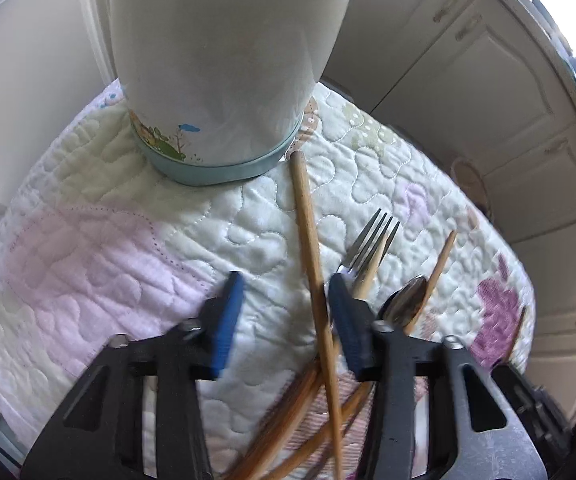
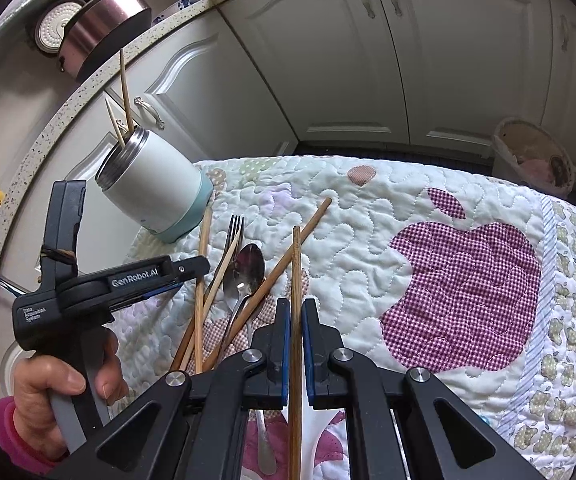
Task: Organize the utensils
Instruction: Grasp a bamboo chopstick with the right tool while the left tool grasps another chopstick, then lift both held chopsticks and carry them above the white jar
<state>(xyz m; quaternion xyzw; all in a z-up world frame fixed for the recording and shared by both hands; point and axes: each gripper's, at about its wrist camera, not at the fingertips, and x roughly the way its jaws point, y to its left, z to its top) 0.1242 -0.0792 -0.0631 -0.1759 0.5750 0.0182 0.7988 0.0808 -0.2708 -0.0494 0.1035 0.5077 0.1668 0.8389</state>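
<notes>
A white jar with a pale blue base (image 1: 224,80) stands on the quilted table; in the right wrist view the jar (image 2: 156,192) holds two chopsticks (image 2: 126,92). My left gripper (image 1: 284,304) is open just in front of the jar, over a pile of chopsticks (image 1: 308,240), a fork (image 1: 372,240) and a spoon (image 1: 408,300). My right gripper (image 2: 296,312) is shut on one wooden chopstick (image 2: 296,264) above the pile, where a fork (image 2: 235,232) and a spoon (image 2: 248,268) lie. The left gripper also shows in the right wrist view (image 2: 196,266).
A quilted cloth (image 2: 428,208) with a red checked apple patch covers the table. White cabinet doors (image 2: 328,60) stand behind it. A rice cooker (image 2: 96,28) sits on the counter at the left. A bin (image 2: 532,156) stands on the floor at the right.
</notes>
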